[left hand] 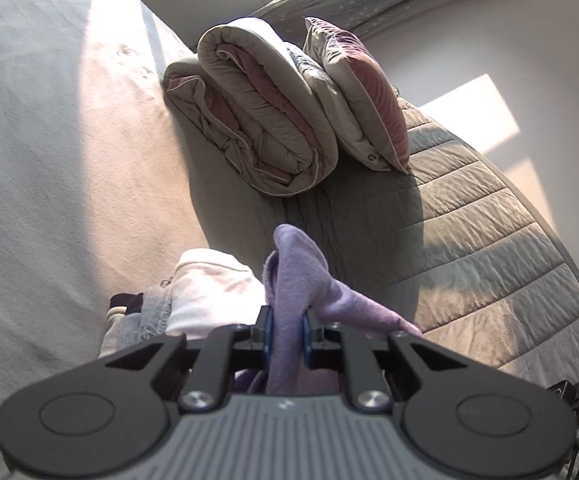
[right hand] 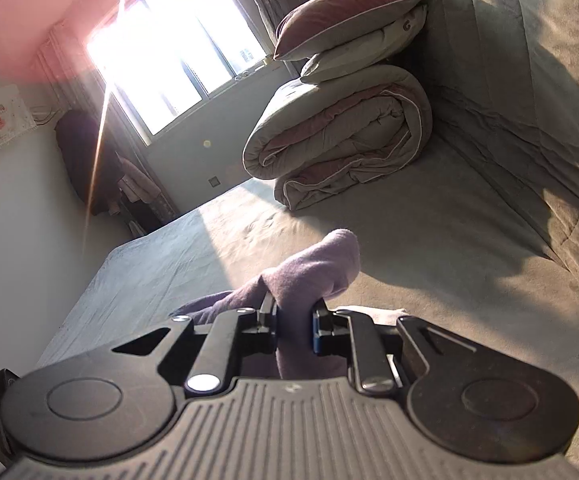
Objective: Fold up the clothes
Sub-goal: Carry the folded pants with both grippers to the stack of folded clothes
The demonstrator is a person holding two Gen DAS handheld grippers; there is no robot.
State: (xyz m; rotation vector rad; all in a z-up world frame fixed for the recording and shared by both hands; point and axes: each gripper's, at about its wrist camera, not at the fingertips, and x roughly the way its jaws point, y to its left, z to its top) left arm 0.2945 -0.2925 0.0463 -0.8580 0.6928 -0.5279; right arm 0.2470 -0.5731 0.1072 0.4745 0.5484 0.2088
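A lilac fleece garment [left hand: 301, 276] is pinched between the blue pads of my left gripper [left hand: 287, 330], its fabric bunching up above the fingers and trailing off to the right. In the right wrist view the same lilac garment [right hand: 317, 272] is clamped in my right gripper [right hand: 294, 326], a fold of it rising over the fingers. Both grippers are held above the bed. A pile of other clothes, white [left hand: 209, 292], grey and dark pieces, lies on the sheet just left of my left gripper.
A rolled grey-and-pink duvet [left hand: 257, 112] with a pillow [left hand: 361, 92] against it sits at the head of the bed [left hand: 49, 160]. A quilted grey headboard [left hand: 489, 240] runs along the right. A bright window [right hand: 161, 52] and hanging dark clothes [right hand: 89, 160] are beyond the bed.
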